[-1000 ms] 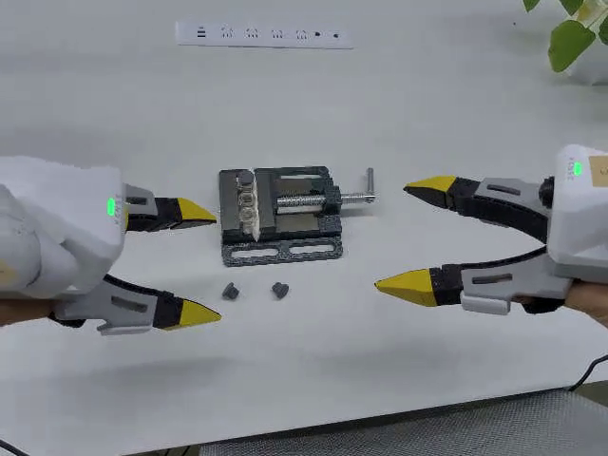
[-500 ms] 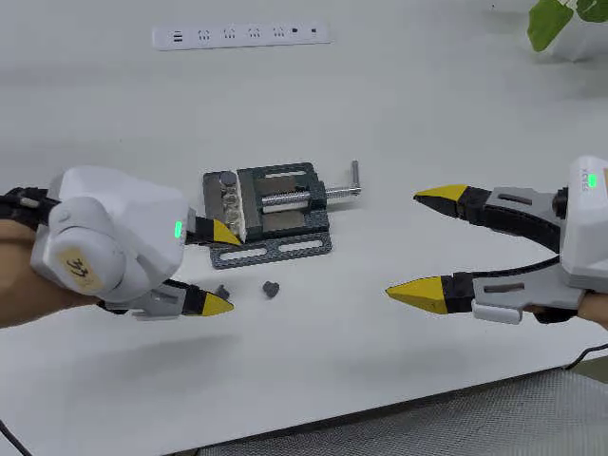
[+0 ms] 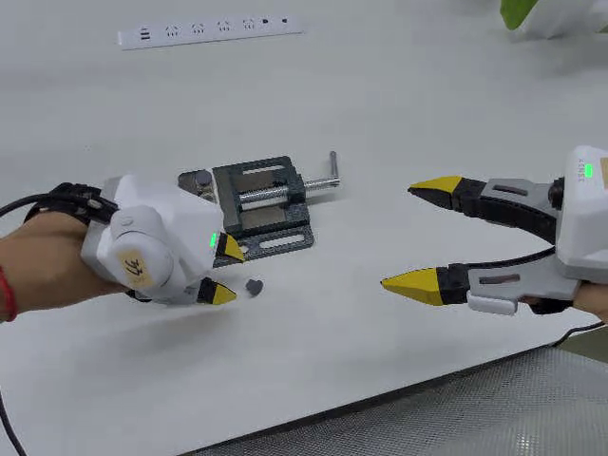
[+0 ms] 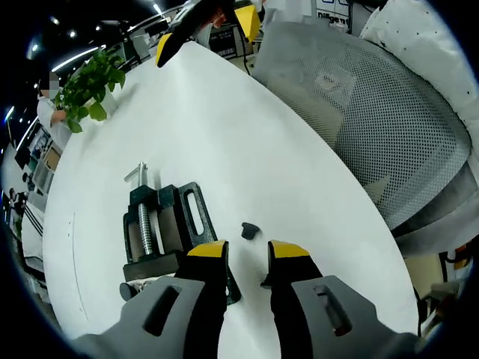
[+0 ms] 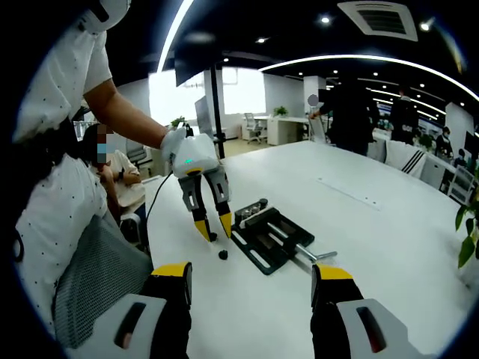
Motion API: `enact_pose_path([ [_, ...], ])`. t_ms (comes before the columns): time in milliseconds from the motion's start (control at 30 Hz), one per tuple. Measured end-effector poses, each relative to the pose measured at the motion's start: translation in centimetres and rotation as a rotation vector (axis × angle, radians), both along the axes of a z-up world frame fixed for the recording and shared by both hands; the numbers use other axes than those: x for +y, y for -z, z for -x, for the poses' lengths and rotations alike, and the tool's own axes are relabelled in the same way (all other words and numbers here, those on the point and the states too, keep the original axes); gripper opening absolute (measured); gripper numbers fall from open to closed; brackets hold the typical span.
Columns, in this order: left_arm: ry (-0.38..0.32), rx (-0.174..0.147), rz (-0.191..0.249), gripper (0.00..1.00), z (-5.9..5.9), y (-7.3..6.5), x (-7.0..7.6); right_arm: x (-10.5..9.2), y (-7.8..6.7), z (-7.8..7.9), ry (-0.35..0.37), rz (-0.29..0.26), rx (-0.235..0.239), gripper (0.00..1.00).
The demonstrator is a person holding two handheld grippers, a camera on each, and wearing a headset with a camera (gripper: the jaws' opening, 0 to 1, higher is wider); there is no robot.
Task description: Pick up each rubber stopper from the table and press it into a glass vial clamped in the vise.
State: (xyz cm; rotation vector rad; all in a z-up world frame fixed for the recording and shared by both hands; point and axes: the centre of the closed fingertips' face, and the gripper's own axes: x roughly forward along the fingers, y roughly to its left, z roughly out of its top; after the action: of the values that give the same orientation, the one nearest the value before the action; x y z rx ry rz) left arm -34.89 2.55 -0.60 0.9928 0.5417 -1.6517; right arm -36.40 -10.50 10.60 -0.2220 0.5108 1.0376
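Table [image 3: 380,114]: plain white, no pattern.
Vise [image 3: 261,199]: dk grey/blk body; screw & handle silver.
Rubber stopper [image 3: 254,285]: dk grey, plain.
Left gripper [image 3: 228,274]: white housing, blk jaws, yellow tips; green LED lit; pale-yellow sticker w/ blk marks.
Right gripper [image 3: 397,236]: white housing, blk jaws w/ lt-grey parts, yellow tips; green LED lit.
Power strip [image 3: 211,28]: white, dk socket holes.
Wristband [image 3: 8,296]: red.
Chair back [image 4: 389,112]: grey mesh, fine regular hole pattern.
Shirt [image 5: 63,75]: white w/ small dk dots all over.
Plant [image 4: 90,93]: green leaves.
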Motion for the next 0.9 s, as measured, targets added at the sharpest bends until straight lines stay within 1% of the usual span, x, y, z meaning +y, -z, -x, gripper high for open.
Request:
enact_pose_path([
  [100,0.02,0.004,-0.008,0.15,0.1,0.7,-0.1,-0.1,0.0,0.1,0.008,-0.007,0.003,0.62],
  [200,0.034,-0.002,-0.025,0.14,0.2,1.1,-0.5,-0.2,0.2,0.2,0.01,-0.007,0.007,0.61],
  [267,0.052,-0.011,-0.041,0.12,0.2,1.6,-0.5,-0.3,0.3,0.4,0.007,-0.007,0.009,0.61],
  [333,0.06,-0.013,-0.047,0.12,0.2,1.8,-0.6,-0.3,0.4,0.6,0.004,-0.009,0.012,0.61],
  [400,0.06,-0.008,-0.045,0.11,0.2,1.8,-0.8,-0.6,0.8,0.7,-0.002,-0.002,0.016,0.61],
  [500,0.07,-0.015,-0.055,0.11,-0.1,2.0,-0.8,-0.8,1.4,1.0,-0.018,0.013,0.023,0.62],
  [533,0.07,-0.015,-0.054,0.11,0.0,1.8,-0.9,-0.8,1.5,1.1,-0.023,0.017,0.024,0.63],
  [667,0.079,-0.012,-0.051,0.09,-0.1,1.9,-1.1,-0.6,1.9,1.5,-0.052,0.036,0.017,0.68],
  [767,0.085,-0.013,-0.055,0.08,-0.1,2.0,-1.1,-0.7,2.3,1.7,-0.069,0.057,0.021,0.7],
  [833,0.089,-0.015,-0.058,0.08,-0.1,2.1,-1.2,-0.7,2.6,1.9,-0.079,0.06,0.027,0.73],
  [900,0.087,-0.011,-0.056,0.07,-0.1,2.1,-1.3,-0.6,2.7,2.0,-0.088,0.07,0.03,0.74],
])
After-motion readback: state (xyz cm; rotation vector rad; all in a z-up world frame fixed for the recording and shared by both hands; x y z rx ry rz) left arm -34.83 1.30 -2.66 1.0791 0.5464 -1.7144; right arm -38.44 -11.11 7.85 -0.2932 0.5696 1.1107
